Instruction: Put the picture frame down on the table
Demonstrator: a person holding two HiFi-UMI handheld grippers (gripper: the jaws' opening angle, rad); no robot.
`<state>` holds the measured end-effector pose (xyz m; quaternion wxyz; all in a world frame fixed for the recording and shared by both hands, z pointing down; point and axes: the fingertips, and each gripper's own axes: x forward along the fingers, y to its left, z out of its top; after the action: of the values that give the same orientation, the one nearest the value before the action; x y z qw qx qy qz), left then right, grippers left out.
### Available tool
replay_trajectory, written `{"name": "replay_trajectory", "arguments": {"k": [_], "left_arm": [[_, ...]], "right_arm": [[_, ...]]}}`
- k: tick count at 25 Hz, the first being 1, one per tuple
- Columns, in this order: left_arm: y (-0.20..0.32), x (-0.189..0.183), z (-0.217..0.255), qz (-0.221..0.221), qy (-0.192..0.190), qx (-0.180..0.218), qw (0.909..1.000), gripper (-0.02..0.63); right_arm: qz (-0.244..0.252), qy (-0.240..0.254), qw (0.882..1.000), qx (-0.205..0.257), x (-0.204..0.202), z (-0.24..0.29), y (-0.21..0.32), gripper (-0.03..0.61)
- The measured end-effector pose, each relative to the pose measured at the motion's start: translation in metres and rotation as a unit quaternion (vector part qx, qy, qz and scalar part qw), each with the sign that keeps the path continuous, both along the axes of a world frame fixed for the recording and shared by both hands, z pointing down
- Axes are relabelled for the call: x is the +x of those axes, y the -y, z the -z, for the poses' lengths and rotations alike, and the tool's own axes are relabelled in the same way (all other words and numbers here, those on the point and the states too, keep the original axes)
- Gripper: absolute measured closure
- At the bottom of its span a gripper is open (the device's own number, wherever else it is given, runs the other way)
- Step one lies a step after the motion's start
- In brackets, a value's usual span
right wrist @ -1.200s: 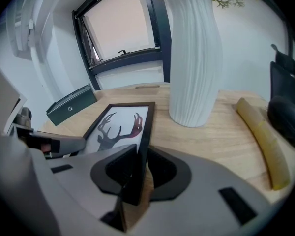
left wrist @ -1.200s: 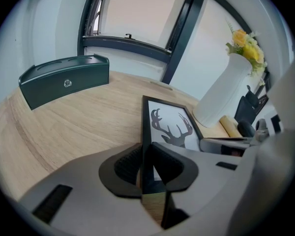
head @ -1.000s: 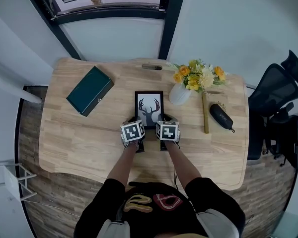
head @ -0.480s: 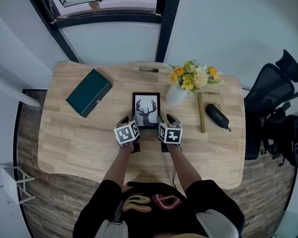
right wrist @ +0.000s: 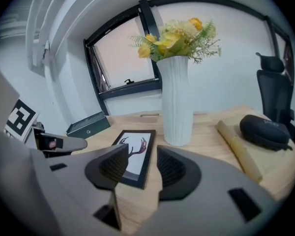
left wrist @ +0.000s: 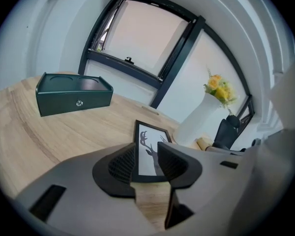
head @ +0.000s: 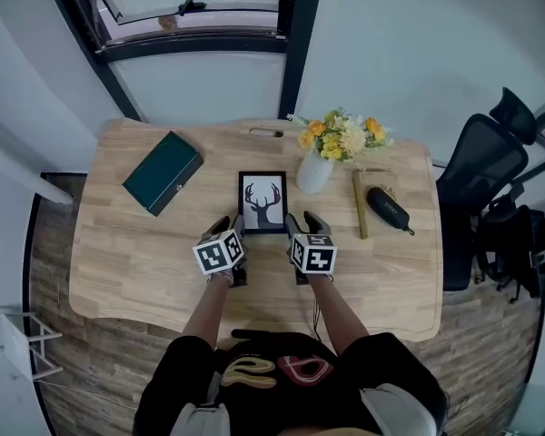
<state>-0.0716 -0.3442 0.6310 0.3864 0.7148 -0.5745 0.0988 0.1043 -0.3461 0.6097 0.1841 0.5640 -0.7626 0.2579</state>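
The picture frame [head: 262, 202], black with a deer print, lies flat on the wooden table [head: 127, 262]. My left gripper [head: 229, 228] hovers just off its near left corner. My right gripper [head: 303, 222] hovers off its near right corner. Both stand open, their jaws have just been opening, and nothing is gripped between them. In the left gripper view the picture frame [left wrist: 150, 137] lies on the table beyond the left gripper [left wrist: 147, 163]. In the right gripper view the picture frame [right wrist: 133, 154] lies ahead of and below the right gripper [right wrist: 140, 169].
A white vase of yellow flowers [head: 313, 173] stands right of the frame. A dark green box [head: 163, 173] sits at the far left. A wooden stick [head: 357, 203] and a black case [head: 386, 209] lie at the right. An office chair [head: 477, 166] stands beyond the table's right edge.
Both grippers have come off the frame's near corners, drawn back toward me and risen, with their jaws spread wider. The frame has stayed flat on the table.
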Motion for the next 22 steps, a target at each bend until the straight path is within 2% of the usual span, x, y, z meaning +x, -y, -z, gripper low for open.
{"name": "replay_trajectory", "arguments": {"k": [5,8,15,22], "left_arm": [[-0.017,0.004,0.015,-0.029,0.004,0.014,0.9995,0.469],[-0.028,0.004,0.028,-0.030,0.005,0.030,0.9991,0.474],[-0.058,0.014,0.053,-0.041,-0.017,0.058,0.9973,0.483],[-0.092,0.026,0.081,-0.054,0.020,0.123,0.9907,0.523]], "right_arm": [[0.015,0.001,1.000,0.019,0.005,0.022,-0.018,0.396],[0.021,0.001,0.999,0.027,0.009,0.032,-0.032,0.396],[0.041,0.008,0.999,0.031,0.016,0.048,-0.065,0.396],[0.052,0.011,0.998,0.034,0.018,0.048,-0.100,0.398]]}}
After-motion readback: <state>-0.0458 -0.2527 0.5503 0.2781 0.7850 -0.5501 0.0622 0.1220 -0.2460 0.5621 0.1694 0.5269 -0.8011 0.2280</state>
